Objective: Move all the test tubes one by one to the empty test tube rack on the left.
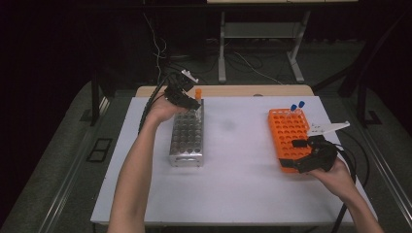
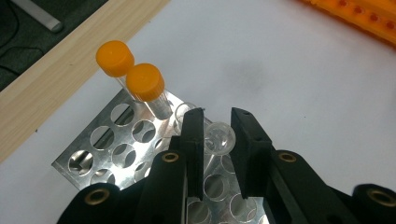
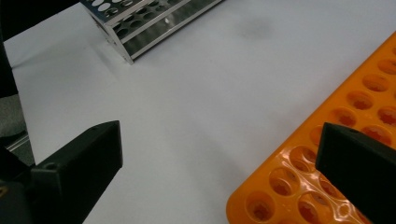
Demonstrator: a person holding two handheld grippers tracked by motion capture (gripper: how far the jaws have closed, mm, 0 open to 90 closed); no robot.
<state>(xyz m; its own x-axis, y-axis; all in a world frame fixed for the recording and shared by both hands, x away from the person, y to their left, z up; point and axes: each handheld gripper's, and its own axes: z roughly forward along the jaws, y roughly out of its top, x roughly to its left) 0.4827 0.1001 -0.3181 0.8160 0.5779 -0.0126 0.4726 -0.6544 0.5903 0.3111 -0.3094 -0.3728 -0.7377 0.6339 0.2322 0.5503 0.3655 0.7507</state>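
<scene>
Left claw (image 2: 217, 135) is clamped on a clear uncapped tube (image 2: 218, 138), its open mouth showing between the black pads. The tube sits over the far corner of the metal rack (image 1: 187, 141), just beside two orange-capped tubes (image 2: 145, 83) already standing in the corner holes. From the high view the left hand (image 1: 163, 110) hovers at the rack's far end, on the white surface (image 1: 238, 165).

Step in hand, as I judge it: seating the clear tube into a rack hole.

- Keep the tube upright and centred on one hole; I cannot tell whether its bottom has entered a hole.
- Lower straight, no sideways drift, or the claw may knock the capped neighbours.
- Let go only once the tube bears on the rack.
- Lift straight up and clear.

Right claw (image 3: 219, 163) stands wide apart, holding nothing, poised at the near edge of the orange rack (image 3: 345, 154). Two blue-capped tubes (image 1: 297, 107) stand at that rack's far end.
</scene>
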